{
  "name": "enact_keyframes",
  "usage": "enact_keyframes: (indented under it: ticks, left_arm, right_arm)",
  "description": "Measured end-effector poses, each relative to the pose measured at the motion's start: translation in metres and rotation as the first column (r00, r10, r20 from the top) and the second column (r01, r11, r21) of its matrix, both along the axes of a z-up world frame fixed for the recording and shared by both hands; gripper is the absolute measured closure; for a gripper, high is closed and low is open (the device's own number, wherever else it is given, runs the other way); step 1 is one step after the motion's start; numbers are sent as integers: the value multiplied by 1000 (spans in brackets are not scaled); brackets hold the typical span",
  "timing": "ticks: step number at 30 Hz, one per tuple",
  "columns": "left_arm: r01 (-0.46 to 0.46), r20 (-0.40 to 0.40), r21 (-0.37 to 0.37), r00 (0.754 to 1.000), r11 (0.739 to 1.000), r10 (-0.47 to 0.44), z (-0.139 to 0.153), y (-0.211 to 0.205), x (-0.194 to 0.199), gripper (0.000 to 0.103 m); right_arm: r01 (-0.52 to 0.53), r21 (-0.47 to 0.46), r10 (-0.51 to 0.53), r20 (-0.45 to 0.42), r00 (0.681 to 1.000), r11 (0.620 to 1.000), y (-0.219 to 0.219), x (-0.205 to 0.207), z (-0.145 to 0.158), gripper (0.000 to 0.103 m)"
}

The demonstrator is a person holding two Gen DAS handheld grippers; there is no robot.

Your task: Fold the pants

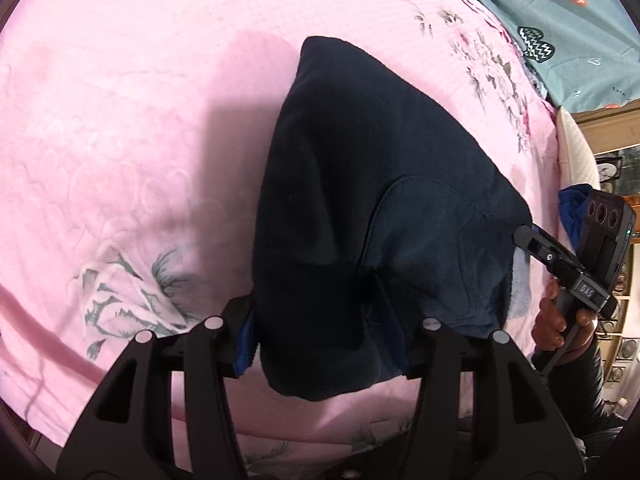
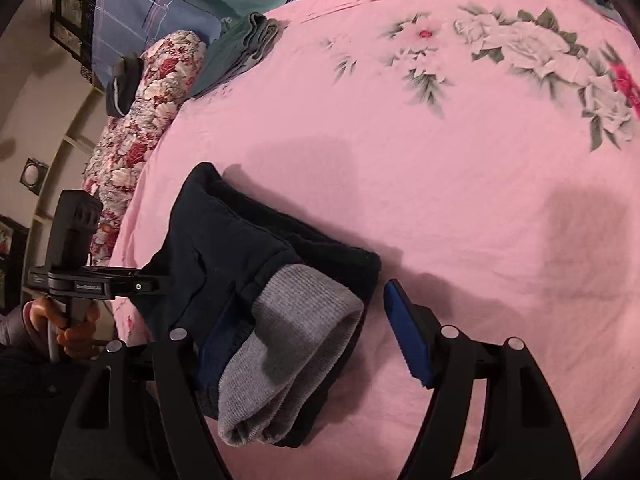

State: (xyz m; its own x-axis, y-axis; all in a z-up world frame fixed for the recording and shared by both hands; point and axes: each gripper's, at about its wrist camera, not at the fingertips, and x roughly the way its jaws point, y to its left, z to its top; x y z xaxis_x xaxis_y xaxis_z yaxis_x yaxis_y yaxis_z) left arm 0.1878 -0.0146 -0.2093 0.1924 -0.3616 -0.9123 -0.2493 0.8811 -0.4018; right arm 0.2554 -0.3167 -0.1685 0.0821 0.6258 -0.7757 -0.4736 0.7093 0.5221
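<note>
Navy folded pants [image 1: 360, 184] on pink floral bedsheet [image 1: 132, 128]

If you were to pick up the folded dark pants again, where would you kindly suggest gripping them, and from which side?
Probably at the grey ribbed cuff of the dark navy pants, coming from above on the near side. There the layers bunch into a thick roll raised off the pink bedsheet, so the jaws of the right gripper, already open around it, could close across every layer.

A pink flowered bedsheet [image 2: 460, 184] covers the bed. Folded dark pants [image 1: 360, 184] lie on it. A teal quilt [image 2: 248, 40] lies at its far edge.
</note>
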Motion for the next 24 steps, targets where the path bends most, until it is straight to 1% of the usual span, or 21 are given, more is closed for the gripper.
enact_keyframes:
  ticks: [4, 7, 8, 12, 24]
  left_arm:
    - [-8, -8, 24, 1000, 1000, 8, 1, -1, -1, 48]
    - [-11, -13, 37, 1000, 999, 12, 2, -2, -2, 47]
    - [-13, -16, 41, 1000, 999, 13, 2, -1, -3, 47]
    - [-17, -24, 53, 1000, 998, 19, 2, -2, -3, 46]
    - [-24, -42, 67, 999, 997, 27, 1, -6, 0, 44]
  right_arm:
    - [-24, 15, 24, -24, 999, 1000, 2, 5, -5, 31]
    - [-25, 23, 26, -74, 997, 999, 2, 11, -15, 30]
    - [-26, 29, 28, -79, 997, 999, 3, 13, -17, 29]
    - [-58, 13, 59, -74, 996, 998, 9, 15, -16, 29]
    - [-85, 6, 85, -105, 991, 996, 13, 21, -18, 28]
